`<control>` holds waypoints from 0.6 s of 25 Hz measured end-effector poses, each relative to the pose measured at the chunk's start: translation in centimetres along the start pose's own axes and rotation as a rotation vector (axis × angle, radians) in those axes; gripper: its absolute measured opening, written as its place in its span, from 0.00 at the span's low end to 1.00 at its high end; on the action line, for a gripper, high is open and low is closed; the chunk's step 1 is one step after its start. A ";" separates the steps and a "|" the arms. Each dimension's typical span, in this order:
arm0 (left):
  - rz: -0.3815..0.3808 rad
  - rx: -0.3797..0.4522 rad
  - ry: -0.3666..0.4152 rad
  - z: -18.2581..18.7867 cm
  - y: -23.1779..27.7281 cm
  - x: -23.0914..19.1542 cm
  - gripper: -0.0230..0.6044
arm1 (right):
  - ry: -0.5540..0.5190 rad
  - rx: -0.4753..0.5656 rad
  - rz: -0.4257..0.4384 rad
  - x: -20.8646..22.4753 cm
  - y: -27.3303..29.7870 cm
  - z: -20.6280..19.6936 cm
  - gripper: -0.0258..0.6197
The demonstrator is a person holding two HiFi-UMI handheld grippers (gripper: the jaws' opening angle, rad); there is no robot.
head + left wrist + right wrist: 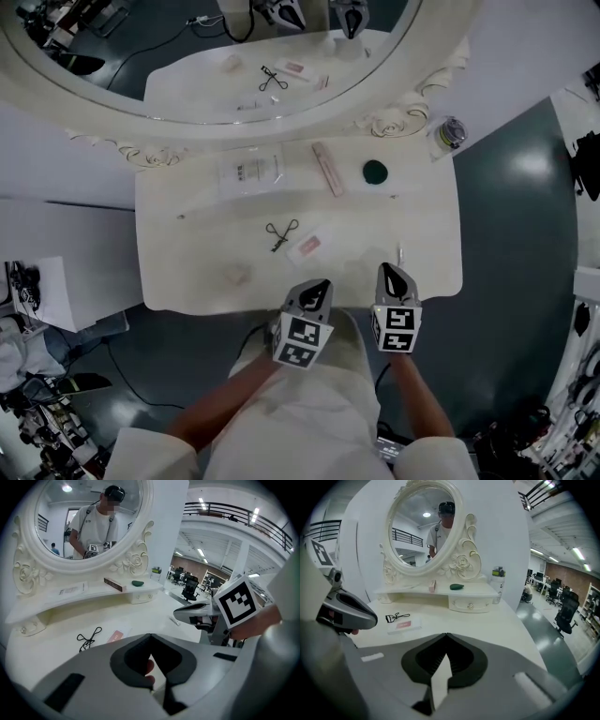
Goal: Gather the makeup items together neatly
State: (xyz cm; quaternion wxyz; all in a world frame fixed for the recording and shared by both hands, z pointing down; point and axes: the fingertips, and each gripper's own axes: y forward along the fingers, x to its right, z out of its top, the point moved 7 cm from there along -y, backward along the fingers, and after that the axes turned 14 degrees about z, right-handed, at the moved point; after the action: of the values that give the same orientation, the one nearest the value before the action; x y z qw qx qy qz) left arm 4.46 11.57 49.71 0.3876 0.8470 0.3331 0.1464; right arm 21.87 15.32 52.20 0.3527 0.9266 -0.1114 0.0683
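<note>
Makeup items are spread over the white dressing table (187,272). A black eyelash curler (281,232) (89,637) (397,617) lies mid-table beside a pink sachet (307,246) (116,635) (404,625). A thin white stick (399,253) (174,620) lies just beyond my right gripper's tip. On the raised shelf are a clear packet (250,171), a pink box (328,169) (433,587) and a green compact (375,172) (457,587). My left gripper (315,292) (150,637) and right gripper (394,278) (446,637) hover side by side at the front edge, both shut with nothing held.
An oval mirror (216,56) in a carved frame stands behind the shelf. A small bottle (448,133) (498,578) sits at the shelf's right end. A faint pale item (236,275) lies near the front left. Dark floor surrounds the table.
</note>
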 end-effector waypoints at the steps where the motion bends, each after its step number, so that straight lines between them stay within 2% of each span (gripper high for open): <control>1: 0.003 0.001 -0.002 -0.1 -0.2 -0.1 0.04 | -0.007 0.001 0.008 -0.3 0.0 0.1 0.04; 15: 0.080 0.005 -0.067 -1.8 -2.7 -2.8 0.04 | -0.068 -0.006 0.138 -5.3 1.2 1.5 0.04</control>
State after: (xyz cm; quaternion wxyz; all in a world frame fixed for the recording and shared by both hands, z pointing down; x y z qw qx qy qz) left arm 0.31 12.01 48.95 0.3904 0.8648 0.2864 0.1325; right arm 16.51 14.25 50.76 0.3458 0.9174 -0.1873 0.0607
